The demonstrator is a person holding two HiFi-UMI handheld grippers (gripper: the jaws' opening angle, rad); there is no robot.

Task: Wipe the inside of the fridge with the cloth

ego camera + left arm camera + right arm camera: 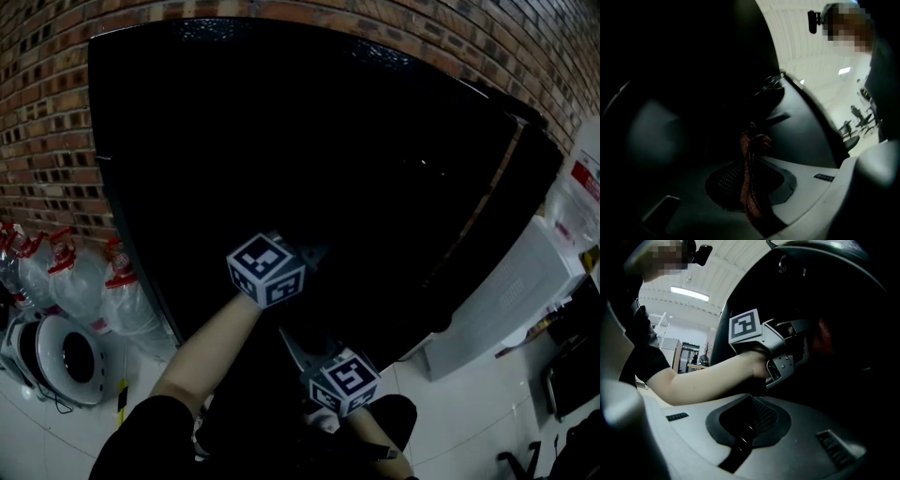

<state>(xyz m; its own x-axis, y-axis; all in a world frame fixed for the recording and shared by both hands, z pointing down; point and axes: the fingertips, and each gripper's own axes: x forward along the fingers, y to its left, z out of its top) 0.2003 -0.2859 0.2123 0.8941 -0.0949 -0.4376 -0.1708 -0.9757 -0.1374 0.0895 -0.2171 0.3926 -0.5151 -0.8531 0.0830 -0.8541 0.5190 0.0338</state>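
The fridge (281,141) is a tall black cabinet, and its inside is too dark to make out. My left gripper (749,164) is shut on a reddish patterned cloth (757,143), which sticks up past the jaw tips into the dark interior. In the head view its marker cube (267,270) sits at the fridge front at the end of a bare forearm. My right gripper (756,405) is shut with nothing in it, below and right of the left one, where its cube (345,380) shows. From the right gripper view I see the left gripper's cube (745,326) and a faint red patch of cloth (825,336).
A brick wall (47,141) stands behind the fridge. Large water bottles with red caps (84,281) and a round white appliance (56,356) sit on the floor at left. A white unit (516,300) stands to the fridge's right.
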